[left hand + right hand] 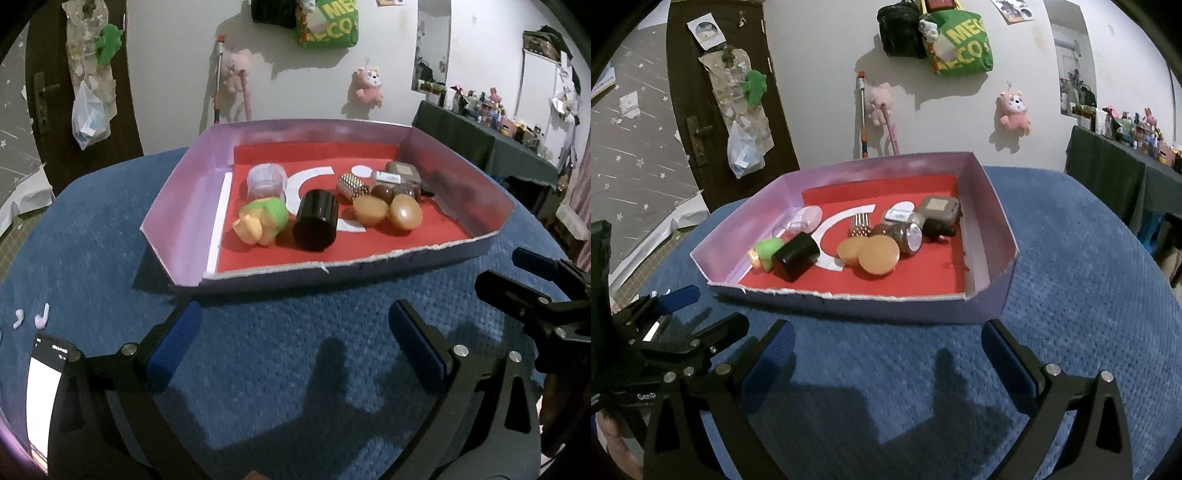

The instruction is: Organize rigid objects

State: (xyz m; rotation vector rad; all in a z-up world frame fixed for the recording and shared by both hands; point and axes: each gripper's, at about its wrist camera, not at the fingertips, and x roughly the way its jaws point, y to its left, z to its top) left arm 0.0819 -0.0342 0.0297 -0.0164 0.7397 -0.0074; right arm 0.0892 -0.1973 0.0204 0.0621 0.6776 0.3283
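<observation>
A purple box (177,206) with a red floor sits on the blue cloth; it also shows in the right wrist view (993,236). Inside lie a green-and-orange toy (260,223), a black cylinder (316,225), a clear pink-lidded jar (266,181), two golden-brown rounded pieces (388,212), a studded silver roll (351,186), a dark brown bead (382,192) and a grey case (402,171). My left gripper (299,339) is open and empty, just in front of the box. My right gripper (886,350) is open and empty, also in front of the box.
A phone with a lit screen (42,398) lies at the left on the blue cloth (288,369), near two small purple earbuds (40,319). A dark door (713,110) and a wall with hung plush toys (1014,110) stand behind. A cluttered table (487,140) is at right.
</observation>
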